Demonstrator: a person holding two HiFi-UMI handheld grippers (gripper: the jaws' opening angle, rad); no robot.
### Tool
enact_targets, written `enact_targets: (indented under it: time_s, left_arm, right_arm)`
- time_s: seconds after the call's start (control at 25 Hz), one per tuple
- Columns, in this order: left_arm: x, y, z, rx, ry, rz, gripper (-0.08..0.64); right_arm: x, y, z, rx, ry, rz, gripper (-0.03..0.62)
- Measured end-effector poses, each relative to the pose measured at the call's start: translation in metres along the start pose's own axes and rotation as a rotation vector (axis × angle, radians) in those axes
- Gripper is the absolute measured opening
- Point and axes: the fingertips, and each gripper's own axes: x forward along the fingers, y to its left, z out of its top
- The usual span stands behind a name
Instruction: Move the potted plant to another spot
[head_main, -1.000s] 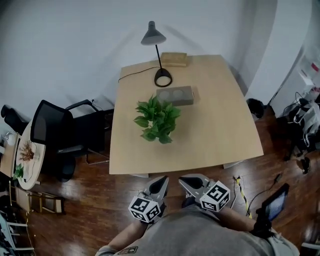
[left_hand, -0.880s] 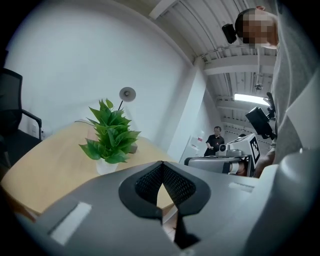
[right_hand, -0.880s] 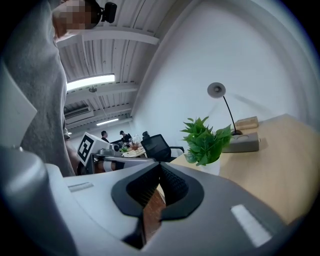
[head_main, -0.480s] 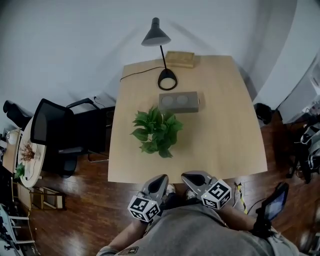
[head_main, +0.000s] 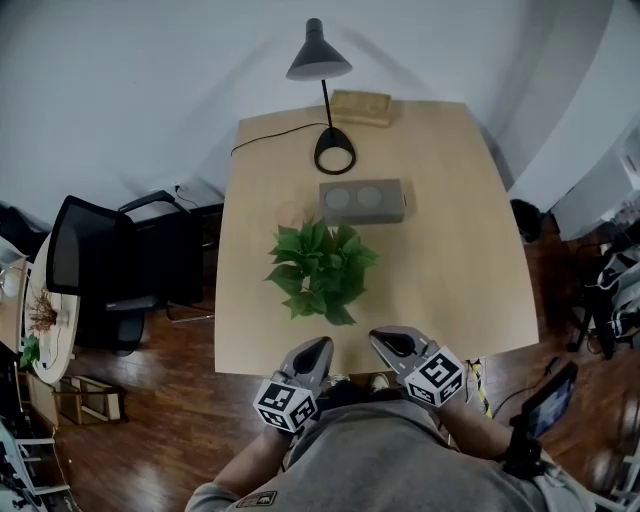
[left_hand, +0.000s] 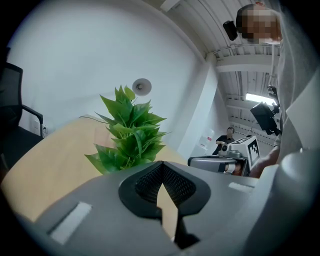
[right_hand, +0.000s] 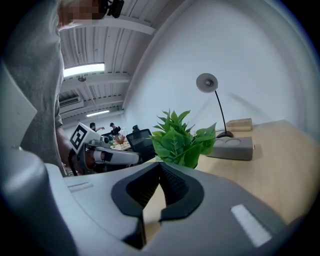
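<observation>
Left tool (head_main: 318, 348) and right tool (head_main: 382, 339) both closed, empty, potted plant (head_main: 320, 272) on table (head_main: 450, 250), pot hidden by leaves (head_main: 296, 243)

Pale wooden bench (head_main: 450, 260): potted plant (head_main: 320, 270) toward the near edge, grey block (head_main: 361, 201) just behind it, desk lamp (head_main: 334, 158) farther back, wooden box (head_main: 362, 107) at the far edge.

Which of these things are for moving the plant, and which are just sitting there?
For the job:
potted plant
left gripper
right gripper
table that the plant stands on

Just lying about:
lamp
grey block
wooden box
black chair
</observation>
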Motion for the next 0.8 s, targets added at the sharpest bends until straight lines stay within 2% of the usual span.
enact_targets:
  time_s: [0.2, 0.8]
  left_arm:
    - [0.007, 0.019, -0.009, -0.027, 0.031, 0.006, -0.006]
    - [0.033, 0.084, -0.078, -0.101, 0.194, 0.065, -0.006]
  right_arm:
    - [0.017, -0.015, -0.012, -0.05, 0.048, -0.024, 0.006]
    - [0.074, -0.055, -0.086, -0.053, 0.217, -0.042, 0.006]
